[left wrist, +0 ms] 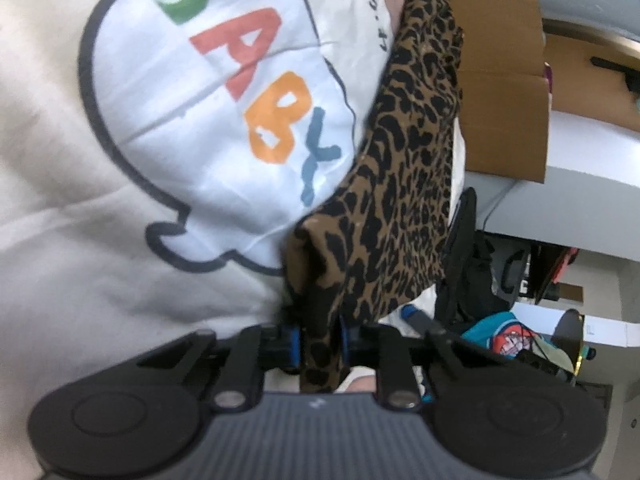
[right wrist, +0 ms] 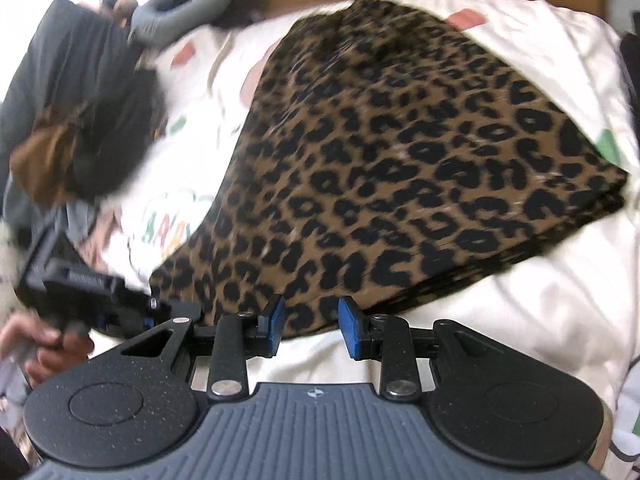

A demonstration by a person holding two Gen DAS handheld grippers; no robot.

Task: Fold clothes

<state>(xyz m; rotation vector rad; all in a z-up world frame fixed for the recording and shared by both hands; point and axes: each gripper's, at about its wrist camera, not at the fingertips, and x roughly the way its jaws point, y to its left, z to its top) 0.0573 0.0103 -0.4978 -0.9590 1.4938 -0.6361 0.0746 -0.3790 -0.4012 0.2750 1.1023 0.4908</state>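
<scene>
Jaws of the left gripper [left wrist: 319, 344] clamp leopard-print cloth [left wrist: 404, 184]; right gripper [right wrist: 311, 326] gapes over cream bedding [right wrist: 540, 308].

Your leopard-print garment [right wrist: 400, 160] is thin matt cloth, soft and creased where it bunches low in the left view. Under it, the cream bedcover [left wrist: 60, 200] looks like smooth cotton with flat printed letters. The cardboard box [left wrist: 500, 80], upper right, is dull brown paperboard. Your grippers' bodies are matt, speckled black plastic with blue rubbery pads [right wrist: 350, 328].
</scene>
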